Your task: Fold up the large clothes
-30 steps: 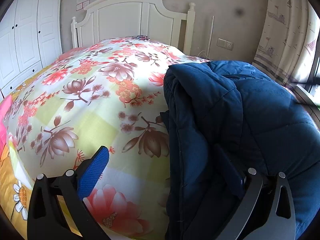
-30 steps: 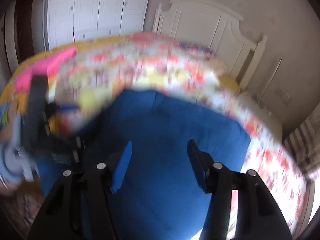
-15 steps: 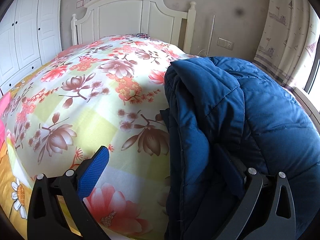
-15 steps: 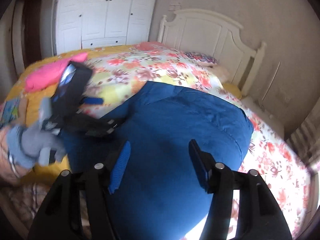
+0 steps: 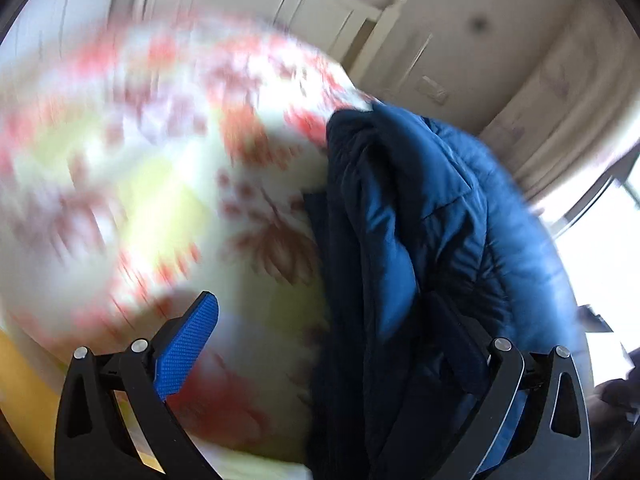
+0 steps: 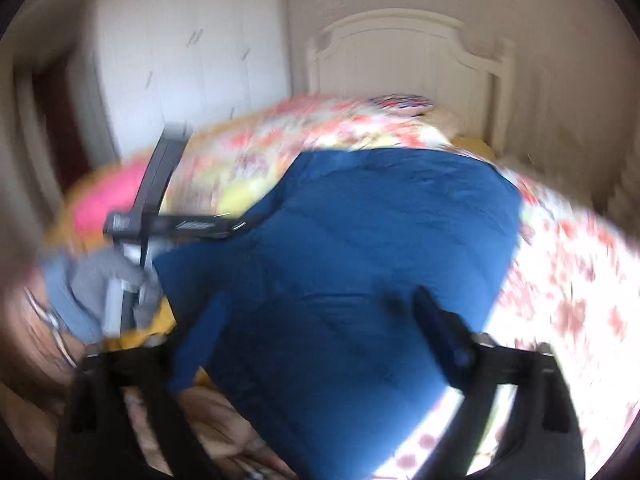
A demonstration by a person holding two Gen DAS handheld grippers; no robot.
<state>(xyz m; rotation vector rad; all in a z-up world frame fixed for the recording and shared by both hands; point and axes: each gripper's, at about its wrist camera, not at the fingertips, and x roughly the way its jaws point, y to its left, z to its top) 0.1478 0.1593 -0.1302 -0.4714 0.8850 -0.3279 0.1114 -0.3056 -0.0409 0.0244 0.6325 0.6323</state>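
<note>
1 blue padded jacket lying folded on floral bedspread. 2 grippers: left gripper spread wide, jacket edge betw. fingers, no pinch seen. Right gripper jaws opening over jacket, nothing clamped. 1 headboard. Frames blurred.

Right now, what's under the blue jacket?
The blue jacket lies on the floral bedspread, which shows all around it. A yellow sheet peeks out near the headboard. Anything directly beneath the jacket is covered.

The jacket is spread on the bedspread. The headboard is seen at twelve o'clock behind it, the wardrobe at ten.
</note>
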